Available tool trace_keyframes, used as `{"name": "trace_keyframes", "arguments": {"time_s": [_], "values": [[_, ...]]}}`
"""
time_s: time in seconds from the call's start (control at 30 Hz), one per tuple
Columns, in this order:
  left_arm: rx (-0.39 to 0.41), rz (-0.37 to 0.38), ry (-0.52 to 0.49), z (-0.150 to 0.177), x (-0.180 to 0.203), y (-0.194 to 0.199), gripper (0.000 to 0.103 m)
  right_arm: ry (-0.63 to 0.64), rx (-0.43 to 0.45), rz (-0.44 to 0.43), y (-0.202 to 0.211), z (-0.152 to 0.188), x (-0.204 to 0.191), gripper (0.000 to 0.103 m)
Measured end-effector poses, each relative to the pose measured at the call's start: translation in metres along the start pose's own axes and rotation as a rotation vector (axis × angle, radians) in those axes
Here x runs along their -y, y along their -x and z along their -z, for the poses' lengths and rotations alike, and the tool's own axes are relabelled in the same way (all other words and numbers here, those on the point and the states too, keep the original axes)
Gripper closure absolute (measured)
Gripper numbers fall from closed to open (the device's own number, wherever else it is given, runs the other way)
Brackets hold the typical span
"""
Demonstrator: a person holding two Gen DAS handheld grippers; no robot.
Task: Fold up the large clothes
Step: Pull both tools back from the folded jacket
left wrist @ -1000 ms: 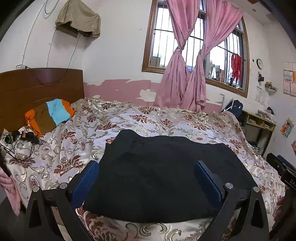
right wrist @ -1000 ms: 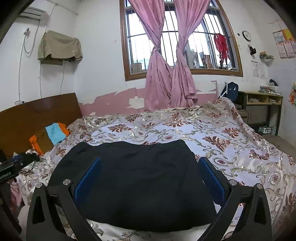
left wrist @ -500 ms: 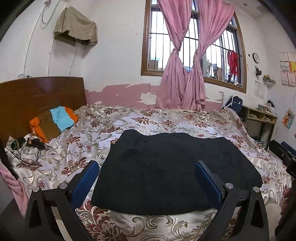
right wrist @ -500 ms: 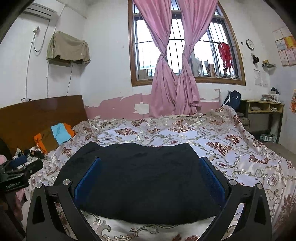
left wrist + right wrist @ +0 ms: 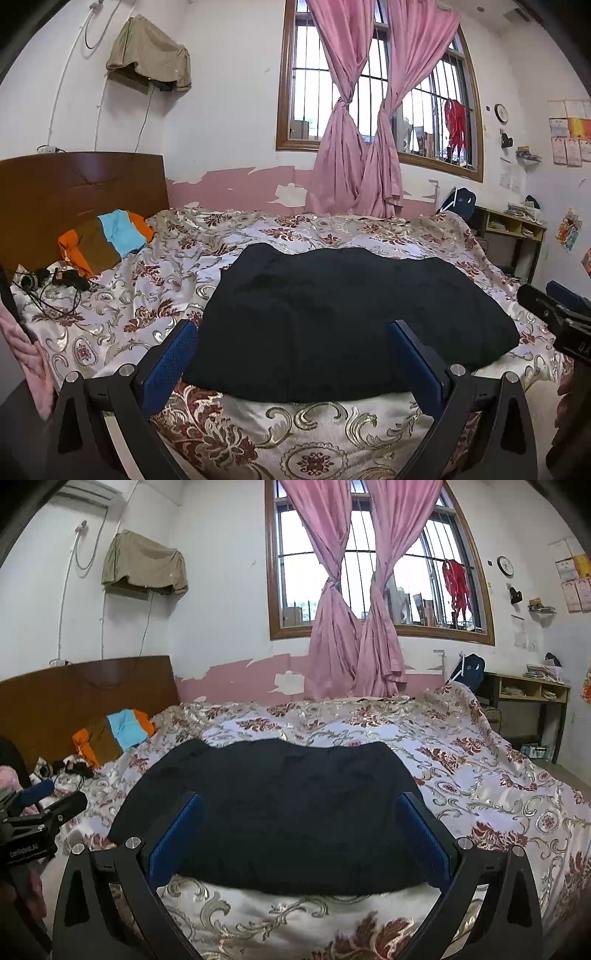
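A folded black garment [image 5: 343, 317] lies flat on the floral bedspread [image 5: 155, 295], near the foot edge of the bed and well apart from the wooden headboard [image 5: 74, 192]. The left tongs [image 5: 295, 354] and right tongs [image 5: 301, 830] both hang spread wide before the garment's near edge, gripping nothing. An orange, brown and blue pillow [image 5: 103, 240] leans against the headboard.
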State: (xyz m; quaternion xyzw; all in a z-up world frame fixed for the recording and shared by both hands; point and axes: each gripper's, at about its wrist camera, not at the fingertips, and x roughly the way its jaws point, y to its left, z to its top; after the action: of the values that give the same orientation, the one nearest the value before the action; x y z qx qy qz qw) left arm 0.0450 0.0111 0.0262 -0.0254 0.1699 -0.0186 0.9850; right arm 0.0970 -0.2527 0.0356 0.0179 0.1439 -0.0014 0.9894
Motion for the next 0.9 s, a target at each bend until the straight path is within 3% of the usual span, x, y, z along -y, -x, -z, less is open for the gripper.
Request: {"name": "trace_keyframes", "arguments": {"time_s": [0.27,0.63,0.9], "values": [[-0.001,0.012,-0.012,0.011,0.003,0.004,0.0,-0.011,-0.024,-0.019,0.007,0.015,-0.005,0.001],[-0.101,-0.018,-0.017,0.034,-0.001,-0.011,0.0,0.051,-0.13,-0.024,0.0,0.039,-0.012,0.001],[-0.123,-0.016,-0.028,0.037,0.003,-0.016,0.0,0.028,-0.169,-0.02,-0.01,0.046,-0.004,0.001]]}}
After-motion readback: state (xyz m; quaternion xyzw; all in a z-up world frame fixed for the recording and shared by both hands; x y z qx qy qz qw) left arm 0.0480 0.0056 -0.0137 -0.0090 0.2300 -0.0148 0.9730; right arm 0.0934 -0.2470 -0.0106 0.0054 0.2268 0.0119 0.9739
